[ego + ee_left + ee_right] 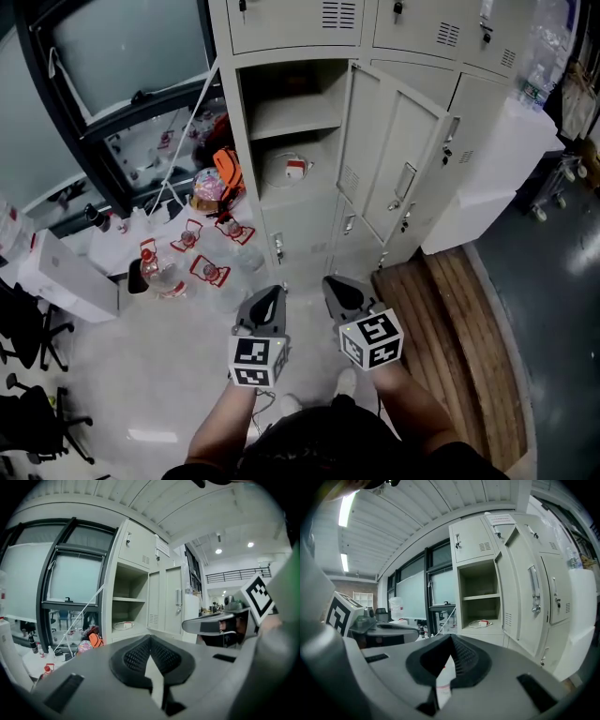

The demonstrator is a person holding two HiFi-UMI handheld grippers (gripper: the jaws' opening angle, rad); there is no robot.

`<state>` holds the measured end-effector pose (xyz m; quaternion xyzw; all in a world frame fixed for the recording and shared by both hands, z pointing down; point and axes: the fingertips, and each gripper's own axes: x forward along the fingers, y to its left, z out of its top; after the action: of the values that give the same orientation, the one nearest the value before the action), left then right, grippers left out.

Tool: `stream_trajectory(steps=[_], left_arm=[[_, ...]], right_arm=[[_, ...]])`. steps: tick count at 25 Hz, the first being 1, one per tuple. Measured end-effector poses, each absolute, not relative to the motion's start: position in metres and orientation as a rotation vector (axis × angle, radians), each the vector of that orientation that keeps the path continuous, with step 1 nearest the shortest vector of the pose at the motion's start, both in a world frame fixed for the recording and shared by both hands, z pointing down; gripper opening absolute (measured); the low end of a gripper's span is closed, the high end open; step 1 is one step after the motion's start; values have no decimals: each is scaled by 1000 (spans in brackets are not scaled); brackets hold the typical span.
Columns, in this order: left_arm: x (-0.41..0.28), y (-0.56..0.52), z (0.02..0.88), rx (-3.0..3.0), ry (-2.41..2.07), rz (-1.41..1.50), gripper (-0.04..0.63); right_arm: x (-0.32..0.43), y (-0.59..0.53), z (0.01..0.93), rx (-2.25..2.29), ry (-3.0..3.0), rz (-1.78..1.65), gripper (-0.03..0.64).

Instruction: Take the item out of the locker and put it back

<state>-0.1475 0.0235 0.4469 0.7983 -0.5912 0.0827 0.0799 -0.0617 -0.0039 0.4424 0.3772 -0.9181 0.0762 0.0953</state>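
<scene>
The open locker compartment [291,141] stands straight ahead, its door [398,159] swung out to the right. On its lower shelf lies the item [291,169], a coiled white cable with a small red and white part; it also shows as the item [123,625] and the item [482,623] in the two gripper views. My left gripper [272,292] and right gripper [336,281] hang side by side in front of the locker, well short of it. Both are shut with nothing between the pads. The left gripper [150,639] and right gripper [451,639] point toward the locker.
Several water bottles with red labels [187,253] and an orange bag [228,173] lie on the floor left of the locker. A white box [56,272] and office chairs [28,403] stand further left. A wooden platform [450,319] lies to the right.
</scene>
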Motion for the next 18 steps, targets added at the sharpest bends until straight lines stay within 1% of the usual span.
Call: stream_trajectory(steps=[18], left_arm=[[-155, 39, 446, 2427, -1722, 255, 5]], right_arm=[[-71, 10, 441, 1161, -2707, 228, 0]])
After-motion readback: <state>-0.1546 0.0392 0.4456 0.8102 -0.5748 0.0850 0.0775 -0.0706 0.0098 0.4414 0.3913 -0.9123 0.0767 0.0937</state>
